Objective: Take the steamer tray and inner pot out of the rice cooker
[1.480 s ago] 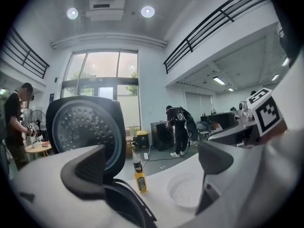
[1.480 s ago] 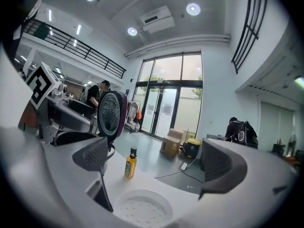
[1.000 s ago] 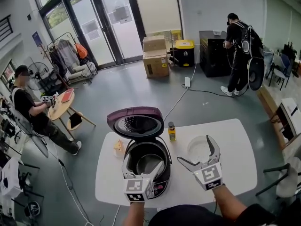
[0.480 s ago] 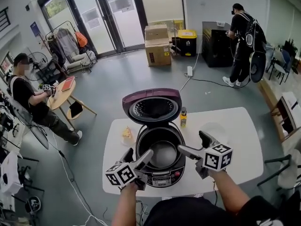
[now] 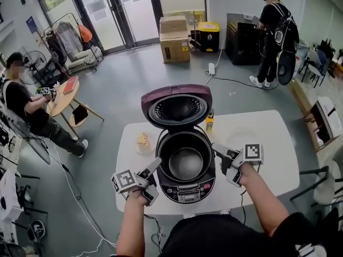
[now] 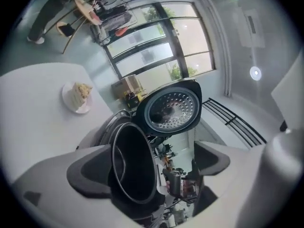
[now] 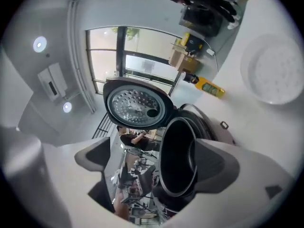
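Observation:
The rice cooker point(image 5: 186, 189) stands on the white table point(image 5: 273, 159) with its maroon lid point(image 5: 177, 110) swung up. The dark inner pot point(image 5: 185, 162) sits in it, also seen as the pot point(image 6: 130, 167) and the pot point(image 7: 178, 158). A white steamer tray point(image 7: 275, 75) lies on the table right of the cooker. My left gripper point(image 5: 154, 178) is at the cooker's front left, my right gripper point(image 5: 221, 162) at its right side. The left gripper point(image 6: 156, 165) and right gripper point(image 7: 154, 160) are both open. Their jaws have just been closing a little, with the pot's rim showing ahead between them and no pad pressing on it.
A yellow bottle point(image 5: 209, 123) stands behind the cooker and a small plate with cake point(image 5: 142, 140) lies at its left. A person sits at a small table point(image 5: 21, 100) far left; another stands at the back right point(image 5: 273, 36). Cardboard boxes point(image 5: 174, 39) sit by the doors.
Both grippers have rolled onto their sides and sunk from in front of the cooker to flank it, left and right. Their jaws look slightly narrower.

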The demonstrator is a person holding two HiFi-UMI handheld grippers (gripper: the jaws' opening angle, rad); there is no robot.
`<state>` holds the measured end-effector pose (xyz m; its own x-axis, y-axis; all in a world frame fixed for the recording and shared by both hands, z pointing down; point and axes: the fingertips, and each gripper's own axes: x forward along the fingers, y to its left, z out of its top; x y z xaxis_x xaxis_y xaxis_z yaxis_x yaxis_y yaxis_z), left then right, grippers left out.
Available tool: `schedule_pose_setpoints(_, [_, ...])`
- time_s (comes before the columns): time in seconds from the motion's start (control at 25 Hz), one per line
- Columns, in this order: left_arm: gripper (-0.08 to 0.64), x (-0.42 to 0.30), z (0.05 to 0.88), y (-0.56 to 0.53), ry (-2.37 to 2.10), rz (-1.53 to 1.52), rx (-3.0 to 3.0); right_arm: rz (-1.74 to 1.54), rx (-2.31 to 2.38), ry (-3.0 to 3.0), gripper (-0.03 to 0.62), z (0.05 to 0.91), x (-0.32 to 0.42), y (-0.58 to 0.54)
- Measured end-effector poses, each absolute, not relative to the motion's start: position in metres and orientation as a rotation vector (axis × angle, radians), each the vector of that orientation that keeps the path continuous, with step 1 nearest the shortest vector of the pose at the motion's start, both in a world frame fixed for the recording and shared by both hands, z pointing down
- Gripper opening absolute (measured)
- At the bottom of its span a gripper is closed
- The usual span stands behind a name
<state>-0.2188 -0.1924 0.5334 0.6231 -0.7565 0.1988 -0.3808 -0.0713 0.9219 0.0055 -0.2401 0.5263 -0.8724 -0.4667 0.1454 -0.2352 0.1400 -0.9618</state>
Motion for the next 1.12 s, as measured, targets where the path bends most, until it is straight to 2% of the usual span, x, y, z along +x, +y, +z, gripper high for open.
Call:
schedule_pose_setpoints(0.2, [0.54, -0.215, 0.544, -0.193, -0.817, -0.473, 1.581, -1.945, -0.628, 2.124, 0.549, 0.547, -0.008, -0.238])
schedule_pose_setpoints(0.56, [0.491, -0.212, 0.554, -0.195, -0.805, -0.401, 1.561, -2.018, -0.578, 2.129, 0.538, 0.557, -0.023, -0.235])
schedule_pose_setpoints(0.72, [0.476, -0.21, 0.555, -0.194, -0.797, -0.351, 1.579, -2.044, -0.578, 2.16, 0.508, 0.558, -0.024, -0.233])
schedule_pose_setpoints(0.96, [0.358, -0.212, 0.568, -0.195, -0.838, -0.238, 1.609, -2.075, -0.628, 2.226, 0.351, 0.577, -0.017, -0.236])
schedule_pose_setpoints(1.12, [0.215, -0.218, 0.58, -0.194, -0.893, -0.183, 1.611, -2.049, -0.749, 2.357, 0.149, 0.593, -0.012, -0.234])
